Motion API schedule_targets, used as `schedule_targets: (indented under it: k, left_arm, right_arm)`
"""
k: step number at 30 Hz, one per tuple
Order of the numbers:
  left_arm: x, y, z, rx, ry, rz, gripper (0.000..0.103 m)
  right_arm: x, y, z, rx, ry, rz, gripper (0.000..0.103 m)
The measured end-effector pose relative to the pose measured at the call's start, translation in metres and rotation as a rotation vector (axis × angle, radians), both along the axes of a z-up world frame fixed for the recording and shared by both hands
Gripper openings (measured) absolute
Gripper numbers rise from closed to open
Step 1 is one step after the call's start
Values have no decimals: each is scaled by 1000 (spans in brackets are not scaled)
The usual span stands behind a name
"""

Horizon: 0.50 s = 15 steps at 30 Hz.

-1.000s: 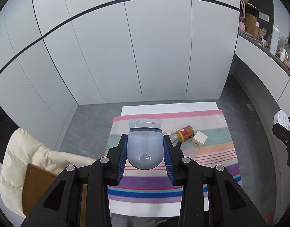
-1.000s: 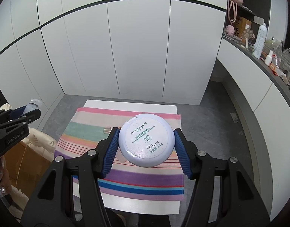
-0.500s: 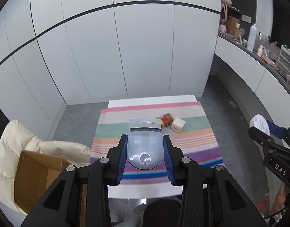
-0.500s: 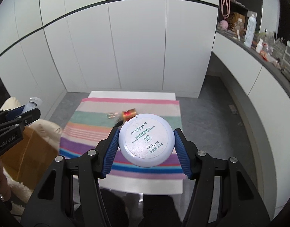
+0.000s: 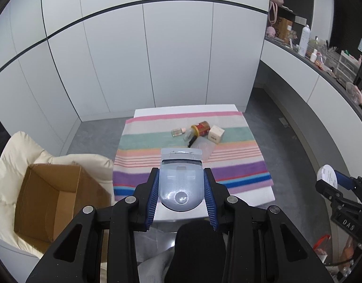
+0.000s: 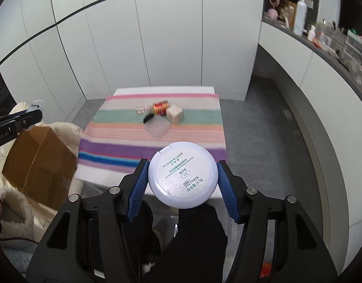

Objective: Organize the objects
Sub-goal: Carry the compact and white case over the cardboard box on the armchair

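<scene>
My left gripper [image 5: 181, 175] is shut on a pale blue translucent case [image 5: 181, 189], held over the near edge of the striped cloth [image 5: 143, 146]. My right gripper [image 6: 183, 165] is shut on a round white powder compact [image 6: 181, 176] with its printed label facing me. Both hang in front of the small table. On the cloth lie a small glass bottle [image 5: 178, 131], a red and gold jar [image 5: 202, 127], a beige cube box [image 5: 215, 135], a black item [image 5: 192, 141] and a clear plastic piece [image 5: 205, 149]. An open cardboard box [image 5: 53, 200] sits left of the table.
The cardboard box rests on a cream cushion [image 5: 13, 160]. A long counter [image 5: 305, 54] crowded with bottles curves along the right wall. White cabinet doors close off the back. A person's dark-clothed legs [image 5: 199, 247] are below the grippers. Grey floor surrounds the table.
Both grippers have drawn back from the table with their loads still held. The table looks farther away, and the cardboard box has come into full view on the left.
</scene>
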<state>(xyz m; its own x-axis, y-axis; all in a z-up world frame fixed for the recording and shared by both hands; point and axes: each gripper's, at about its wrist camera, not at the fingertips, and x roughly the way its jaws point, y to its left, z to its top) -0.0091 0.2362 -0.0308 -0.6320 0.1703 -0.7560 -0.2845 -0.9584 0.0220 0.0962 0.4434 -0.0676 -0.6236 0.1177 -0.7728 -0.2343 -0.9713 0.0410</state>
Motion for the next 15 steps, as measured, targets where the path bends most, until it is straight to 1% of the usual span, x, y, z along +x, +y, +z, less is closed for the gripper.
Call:
schedule_targets:
  k: [3,6,11,15]
  left_arm:
    - [19,-4,-1,-24,17,-1,36]
    - [30,-6,-3,-18,1,-23,36]
    - [29,-7,-4,-6,-24,-34,36]
    - [26,-12,-4,-10,-20,-27,36]
  right_arm:
    - [21,5,-4,-16,-13,-25,60]
    - [30,11,-4,-13,-26,-39,60]
    - [35,16,1,-4,-23,-65,60]
    - [32,14,1,1,-29,-64,60]
